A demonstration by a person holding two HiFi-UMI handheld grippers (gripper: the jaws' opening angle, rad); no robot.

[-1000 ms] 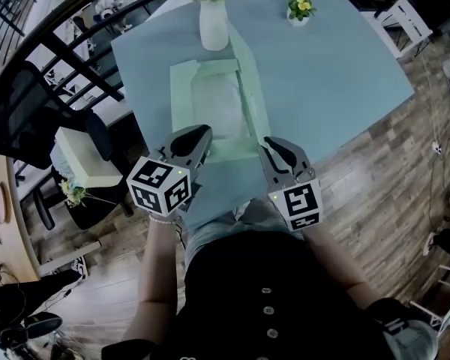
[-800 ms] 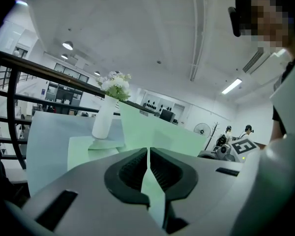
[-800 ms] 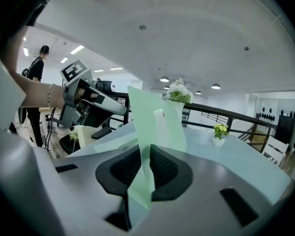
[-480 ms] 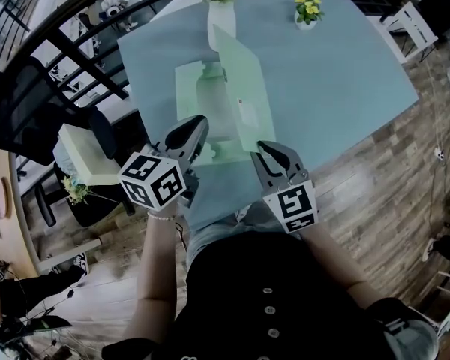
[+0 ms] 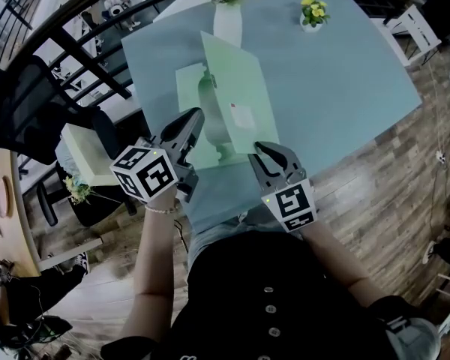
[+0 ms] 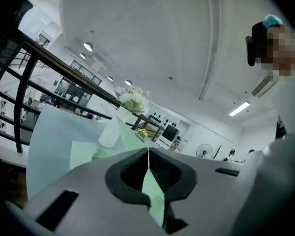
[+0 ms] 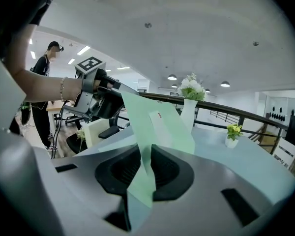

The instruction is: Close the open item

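On bench: pale green card folder (image 5: 236, 103), on the blue bench (image 5: 337, 73).
Behind folder: white vase of flowers (image 5: 226, 22).
Far right: small pot of yellow flowers (image 5: 313, 17).
Near edge: left tool (image 5: 189, 118) at the folder's left, right tool (image 5: 261, 150) at its right.

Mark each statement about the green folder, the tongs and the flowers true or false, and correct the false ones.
1. The right tongs grip the raised cover of the folder. True.
2. The folder lies flat and shut. False: one cover stands up, tilted over the rest.
3. The left tongs are empty. False: they are shut on a thin green edge of the folder.
4. A white vase with white flowers stands beyond the folder. True.
5. The small pot holds red flowers. False: they are yellow.
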